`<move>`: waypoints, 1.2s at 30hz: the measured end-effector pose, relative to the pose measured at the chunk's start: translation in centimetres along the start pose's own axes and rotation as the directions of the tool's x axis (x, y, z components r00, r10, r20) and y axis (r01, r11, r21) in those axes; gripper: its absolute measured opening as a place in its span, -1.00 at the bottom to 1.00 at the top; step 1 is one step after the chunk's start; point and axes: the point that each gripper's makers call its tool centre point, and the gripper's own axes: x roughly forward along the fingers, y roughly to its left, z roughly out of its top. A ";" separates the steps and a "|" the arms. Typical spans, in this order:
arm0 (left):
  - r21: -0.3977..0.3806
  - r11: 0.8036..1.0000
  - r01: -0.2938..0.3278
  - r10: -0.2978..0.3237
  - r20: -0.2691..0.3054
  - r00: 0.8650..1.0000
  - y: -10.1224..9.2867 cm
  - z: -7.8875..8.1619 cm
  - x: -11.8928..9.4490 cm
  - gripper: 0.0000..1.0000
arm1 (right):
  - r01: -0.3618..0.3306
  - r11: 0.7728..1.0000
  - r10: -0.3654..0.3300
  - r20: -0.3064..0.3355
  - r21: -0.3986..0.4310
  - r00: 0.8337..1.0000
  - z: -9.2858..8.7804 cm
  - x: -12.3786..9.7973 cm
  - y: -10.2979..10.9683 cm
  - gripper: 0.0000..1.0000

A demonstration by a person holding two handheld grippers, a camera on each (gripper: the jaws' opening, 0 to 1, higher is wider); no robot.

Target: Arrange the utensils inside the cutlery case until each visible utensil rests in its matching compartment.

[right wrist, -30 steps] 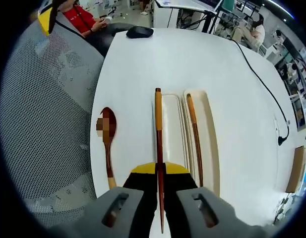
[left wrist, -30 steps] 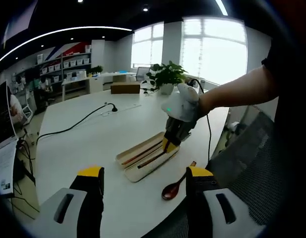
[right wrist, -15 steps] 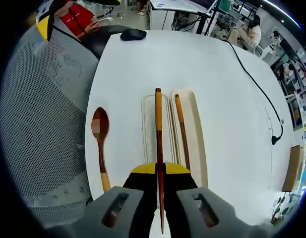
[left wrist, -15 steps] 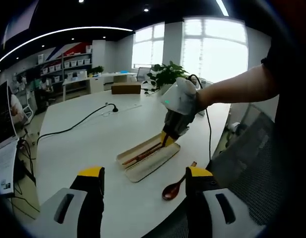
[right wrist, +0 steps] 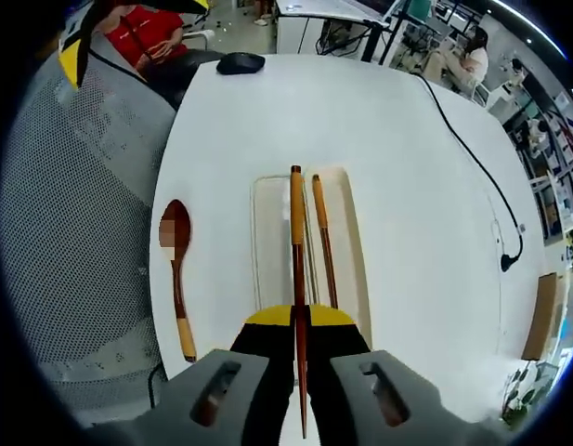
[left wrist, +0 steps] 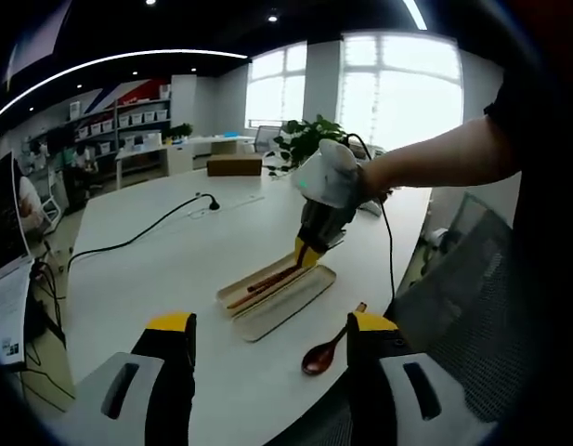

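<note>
A long cream cutlery case (right wrist: 267,232) lies on the white table (right wrist: 407,214), and one red-brown chopstick (right wrist: 322,242) rests in its right-hand channel. My right gripper (right wrist: 297,316) is shut on the matching chopstick (right wrist: 295,232), which hangs lengthwise over the case's middle, just left of the first. A wooden spoon (right wrist: 176,279) lies on the table left of the case. In the left gripper view, the case (left wrist: 291,299) sits mid-table with the right gripper (left wrist: 309,249) over its far end and the spoon (left wrist: 328,348) near the table edge. My left gripper (left wrist: 272,323) hovers open, holding nothing.
A black mouse (right wrist: 240,62) sits at the table's far end and a black cable (right wrist: 472,139) runs along the right side. A grey mesh chair (right wrist: 72,186) stands against the table's left edge. A potted plant (left wrist: 309,139) and a cardboard box (left wrist: 235,164) stand further off.
My right gripper has carried its chopstick sideways, from over the case's spoon-side edge to above its middle beside the resting chopstick. The left gripper, spoon and case stay where they were.
</note>
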 end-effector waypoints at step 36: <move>-0.016 1.000 -0.001 0.000 -0.040 0.999 0.1 -0.8 0.4 0.37 | -0.005 0.999 0.002 -0.057 -0.045 0.998 -0.1 3.5 -2.4 -1.00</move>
